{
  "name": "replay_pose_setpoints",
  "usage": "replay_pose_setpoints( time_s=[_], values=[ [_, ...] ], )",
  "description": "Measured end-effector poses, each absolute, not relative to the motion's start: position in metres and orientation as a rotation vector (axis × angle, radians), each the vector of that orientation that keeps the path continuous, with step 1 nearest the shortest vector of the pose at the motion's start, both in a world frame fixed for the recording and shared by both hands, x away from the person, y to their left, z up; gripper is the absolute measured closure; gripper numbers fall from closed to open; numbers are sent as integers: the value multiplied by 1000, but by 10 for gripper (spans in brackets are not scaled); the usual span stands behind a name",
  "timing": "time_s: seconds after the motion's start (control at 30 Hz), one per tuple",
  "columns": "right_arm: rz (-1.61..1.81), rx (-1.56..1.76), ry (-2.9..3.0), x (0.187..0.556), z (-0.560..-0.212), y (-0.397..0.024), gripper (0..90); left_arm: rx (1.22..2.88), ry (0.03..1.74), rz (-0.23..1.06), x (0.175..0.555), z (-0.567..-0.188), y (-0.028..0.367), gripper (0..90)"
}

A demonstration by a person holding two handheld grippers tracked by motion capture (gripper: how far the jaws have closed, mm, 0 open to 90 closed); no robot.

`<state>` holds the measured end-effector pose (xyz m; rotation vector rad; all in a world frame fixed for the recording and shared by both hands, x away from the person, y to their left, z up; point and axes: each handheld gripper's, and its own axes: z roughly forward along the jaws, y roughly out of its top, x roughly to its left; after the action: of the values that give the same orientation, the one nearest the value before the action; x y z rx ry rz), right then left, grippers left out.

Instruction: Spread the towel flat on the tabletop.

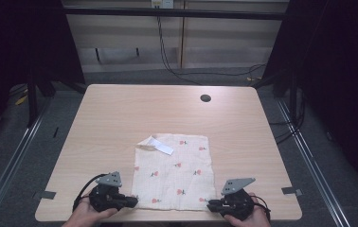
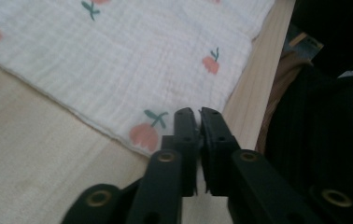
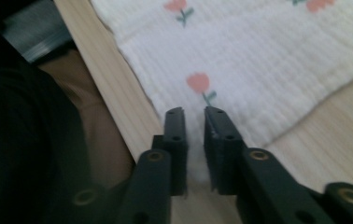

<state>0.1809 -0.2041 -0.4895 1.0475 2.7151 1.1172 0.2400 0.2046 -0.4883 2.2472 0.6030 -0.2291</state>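
Note:
A white cloth [image 1: 174, 172] printed with small red flowers lies flat on the near half of the wooden table [image 1: 167, 109]. Its far-left corner is folded over, with a white label [image 1: 160, 145] showing. My left gripper [image 1: 134, 202] lies level at the cloth's near-left corner. In the left gripper view its tips [image 2: 197, 112] sit over that corner of the cloth [image 2: 118, 60], with only a slit between the jaws and nothing seen in it. My right gripper [image 1: 210, 205] lies at the near-right corner. Its jaws [image 3: 194, 111] stand a little apart over the cloth [image 3: 258, 56], which shows through the gap.
A dark round hole [image 1: 205, 98] sits near the table's far edge. Grey tape marks [image 1: 44, 194] [image 1: 291, 191] stick to the near corners. Both hands rest at the table's front edge. Cables [image 1: 201, 73] run across the floor beyond the table.

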Motion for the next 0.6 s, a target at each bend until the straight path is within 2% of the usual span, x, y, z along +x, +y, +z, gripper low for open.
replay_pose_setpoints(
  time_s=[0.13, 0.2, 0.23, 0.37, 0.47, 0.5, 0.6],
  values=[
    [1234, 1082, 2632, 188, -481, -210, 648, 2177, 625, -199, 251, -477, 208, 752],
    [1228, 1118, 2589, 196, -479, -211, 623, 2122, 646, -127, 274, -464, 209, 770],
    [1215, 1124, 2578, 202, -478, -211, 614, 2104, 657, -61, 286, -458, 208, 795],
    [1191, 1126, 2563, 223, -479, -207, 612, 2055, 697, 29, 325, -449, 205, 810],
    [1176, 1106, 2571, 231, -480, -203, 611, 2064, 736, 76, 345, -452, 202, 728],
    [1176, 1106, 2569, 239, -480, -201, 600, 2076, 779, 105, 364, -459, 199, 693],
    [1187, 1131, 2557, 247, -481, -200, 579, 2071, 792, 115, 378, -468, 194, 674]
  ],
)
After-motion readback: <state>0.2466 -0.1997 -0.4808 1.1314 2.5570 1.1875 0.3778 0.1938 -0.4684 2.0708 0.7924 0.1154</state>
